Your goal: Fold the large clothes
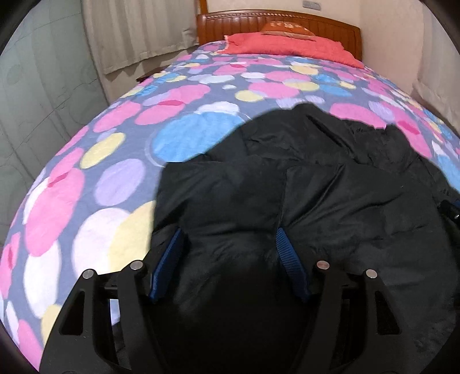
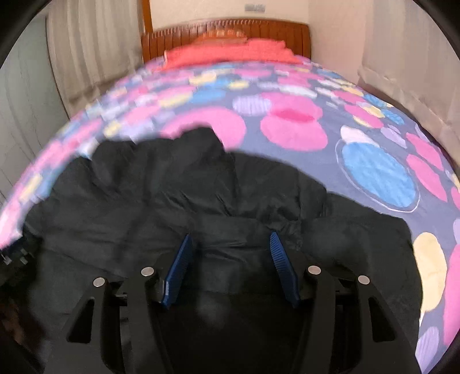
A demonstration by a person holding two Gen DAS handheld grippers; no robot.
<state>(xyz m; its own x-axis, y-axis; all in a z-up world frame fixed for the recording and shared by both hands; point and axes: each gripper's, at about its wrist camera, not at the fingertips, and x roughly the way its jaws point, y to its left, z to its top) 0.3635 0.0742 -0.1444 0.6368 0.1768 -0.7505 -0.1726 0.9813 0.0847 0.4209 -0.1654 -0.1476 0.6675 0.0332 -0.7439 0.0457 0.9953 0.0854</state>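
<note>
Both grippers stood open over the black jacket — left gripper, right gripper holding nothing. Recommend gripping matching hem corners — folding evenly.

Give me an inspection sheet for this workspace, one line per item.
Surface: bed with dotted bedspread, mostly uncovered.
Job's things: black padded jacket, bunched at the near end of the bed, not neatly folded.
Clutter: red pillow at the headboard.
Grippers: left gripper and right gripper both open over the jacket, fabric between the blue fingers, no pinch visible.
Cables: nothing seen.
Surroundings: curtain to the left, plain wall to the right.
</note>
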